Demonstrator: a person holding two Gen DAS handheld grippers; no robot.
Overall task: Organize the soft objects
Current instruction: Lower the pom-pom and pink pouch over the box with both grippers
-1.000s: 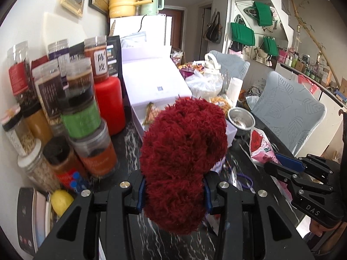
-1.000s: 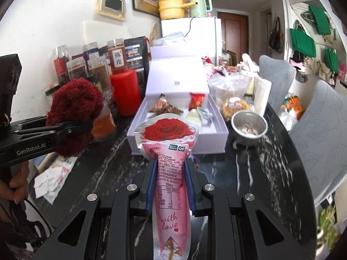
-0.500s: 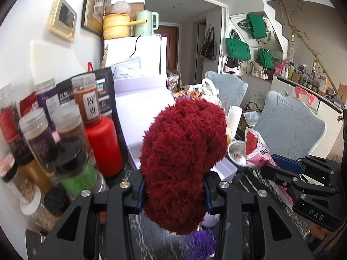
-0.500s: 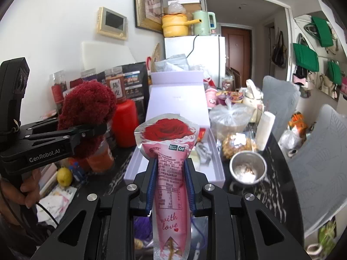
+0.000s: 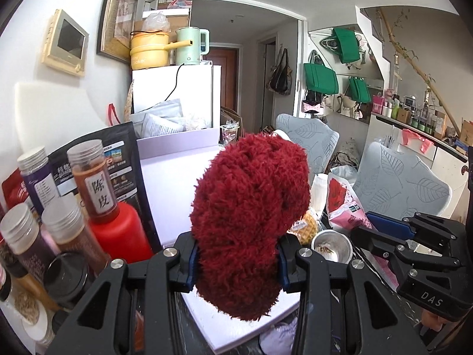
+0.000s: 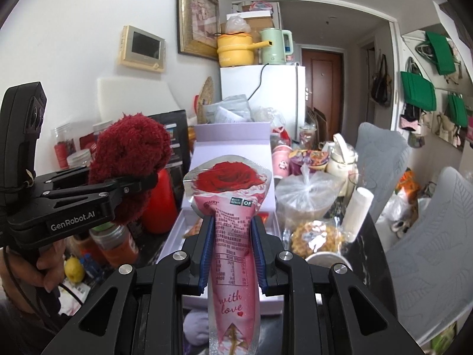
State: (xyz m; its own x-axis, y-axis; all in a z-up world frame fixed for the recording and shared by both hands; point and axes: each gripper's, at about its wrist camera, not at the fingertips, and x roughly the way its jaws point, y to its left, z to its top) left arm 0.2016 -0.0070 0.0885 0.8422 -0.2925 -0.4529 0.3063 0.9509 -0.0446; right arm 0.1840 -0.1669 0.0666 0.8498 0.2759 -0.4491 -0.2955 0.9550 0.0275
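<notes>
My left gripper [image 5: 236,261] is shut on a fluffy dark red yarn ball [image 5: 251,216] and holds it up above the table, in front of the open white box [image 5: 177,183]. It also shows at the left of the right wrist view [image 6: 130,159]. My right gripper [image 6: 232,254] is shut on a pink rose-printed pouch [image 6: 233,236], held upright over the white box [image 6: 230,142]. The pouch [image 5: 343,201] and the right gripper [image 5: 384,236] show at the right of the left wrist view.
Spice jars [image 5: 91,186] and a red bottle [image 5: 118,236] crowd the left side by the wall. A steel bowl [image 5: 331,245], a tied plastic bag [image 6: 307,192], snacks and a paper roll [image 6: 357,210] sit right of the box. Grey chairs [image 6: 425,236] stand beyond.
Both grippers have risen with their loads; the table and the box interior have dropped low in both views. The grips have not changed.
</notes>
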